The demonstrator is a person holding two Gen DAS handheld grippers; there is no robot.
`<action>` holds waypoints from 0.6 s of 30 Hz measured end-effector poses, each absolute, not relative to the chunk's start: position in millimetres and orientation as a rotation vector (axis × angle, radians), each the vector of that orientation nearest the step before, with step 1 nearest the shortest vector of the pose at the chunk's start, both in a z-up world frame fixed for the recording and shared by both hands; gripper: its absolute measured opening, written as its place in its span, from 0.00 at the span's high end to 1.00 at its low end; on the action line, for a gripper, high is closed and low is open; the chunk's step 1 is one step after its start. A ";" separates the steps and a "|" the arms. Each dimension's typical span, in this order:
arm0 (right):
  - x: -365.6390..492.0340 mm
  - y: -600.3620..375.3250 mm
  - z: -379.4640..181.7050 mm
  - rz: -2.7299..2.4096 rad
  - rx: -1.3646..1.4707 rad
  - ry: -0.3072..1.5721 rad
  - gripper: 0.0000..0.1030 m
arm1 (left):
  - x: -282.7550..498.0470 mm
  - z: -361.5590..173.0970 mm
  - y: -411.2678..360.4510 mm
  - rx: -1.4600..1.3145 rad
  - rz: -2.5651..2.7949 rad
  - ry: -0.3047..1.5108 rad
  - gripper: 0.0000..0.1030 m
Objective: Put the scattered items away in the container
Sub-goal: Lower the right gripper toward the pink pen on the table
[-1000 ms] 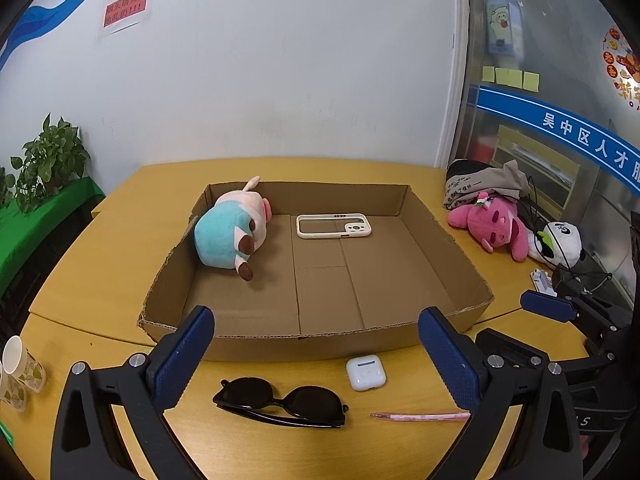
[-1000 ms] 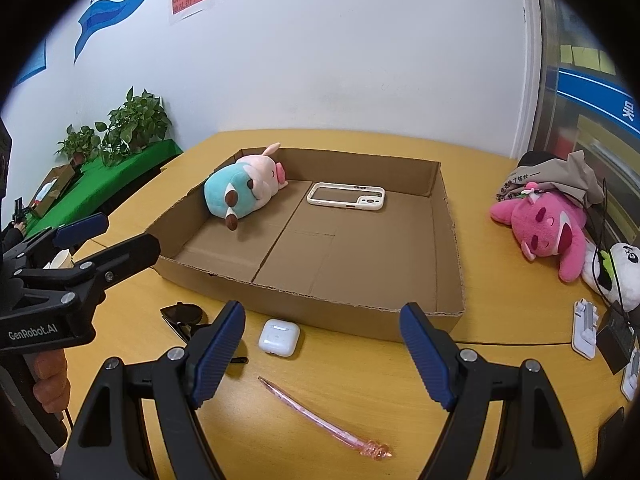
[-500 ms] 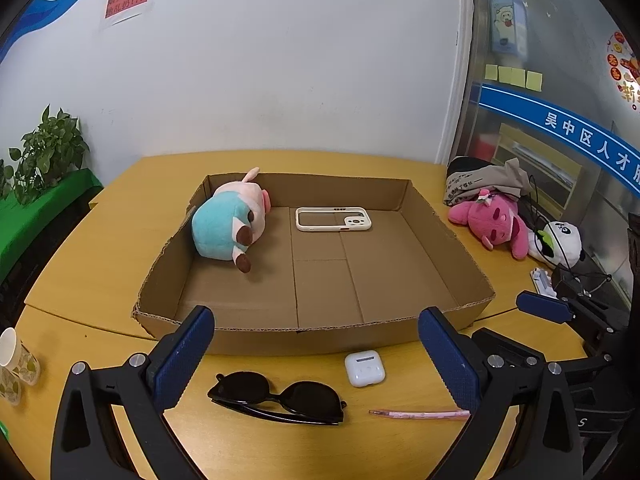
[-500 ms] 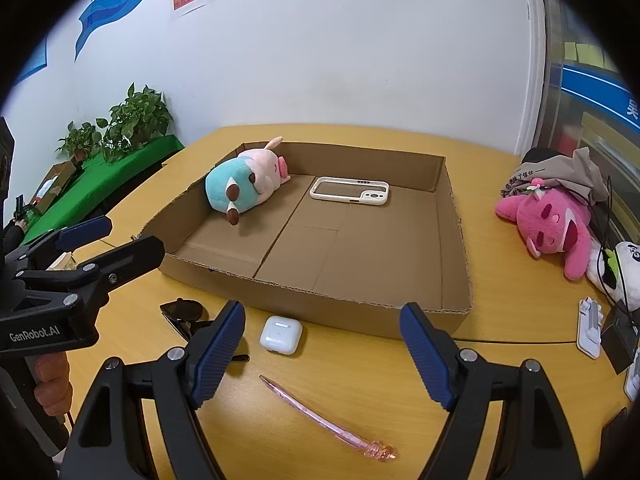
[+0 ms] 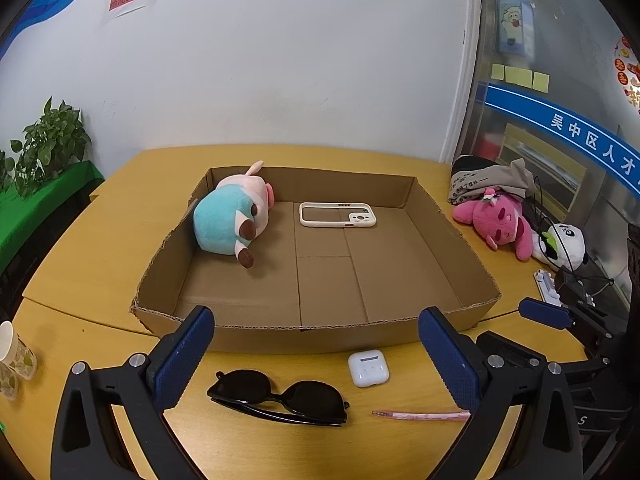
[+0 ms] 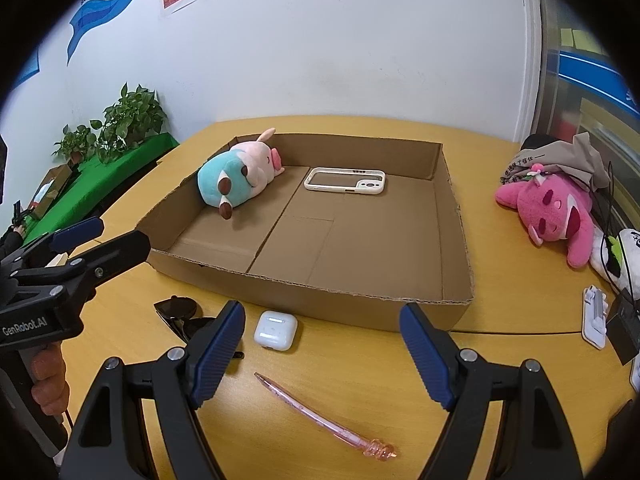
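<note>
— Where's everything sitting, going by the shallow brown cardboard tray (image 5: pixel 452 236)?

— Inside it, against the far left corner, lies a teal-and-pink plush animal (image 5: pixel 232 220), and a cream phone case (image 5: pixel 338 215) lies flat near the back wall. Those two look tidied already. Just outside the tray's near wall, on the yellow wooden table (image 5: pixel 100 248), three things wait: black sunglasses (image 5: pixel 278 398), a small white earbud case (image 5: pixel 368 368) and a thin pink pen (image 6: pixel 324 420).

— And the tongs?

— Both sets stand apart with nothing between them. The left gripper (image 5: pixel 320 356) hangs above the sunglasses; the right gripper (image 6: pixel 322 354) hangs over the earbud case and pen, on the near side of the tray. Neither touches anything.

— Why split like that?

— I'd guess each hand takes what lies nearest, so they don't cross. The loose things sit close to the near wall, so each needs only a short lift over it.

— The pink plush rabbit (image 6: pixel 556 208) to the right of the tray?

— It lies well apart, beside a grey cloth bundle (image 6: pixel 560 160) and cables. It may be clutter rather than part of the job; I can't tell.
</note>
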State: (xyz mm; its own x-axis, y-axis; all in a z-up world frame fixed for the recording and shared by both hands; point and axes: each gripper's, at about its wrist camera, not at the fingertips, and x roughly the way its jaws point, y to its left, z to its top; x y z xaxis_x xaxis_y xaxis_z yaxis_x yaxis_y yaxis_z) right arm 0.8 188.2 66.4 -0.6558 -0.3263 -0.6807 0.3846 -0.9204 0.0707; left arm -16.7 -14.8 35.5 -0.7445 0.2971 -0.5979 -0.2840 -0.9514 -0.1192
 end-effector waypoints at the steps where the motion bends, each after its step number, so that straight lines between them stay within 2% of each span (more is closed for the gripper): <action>1: 1.3 187.8 66.5 -2.543 1.022 0.114 0.23 | -17.0 35.2 -14.3 -0.923 2.672 -0.027 0.00; 18: 2.8 190.2 66.0 -2.530 0.988 0.098 0.23 | -18.2 29.7 -14.5 -0.945 2.672 -0.014 0.00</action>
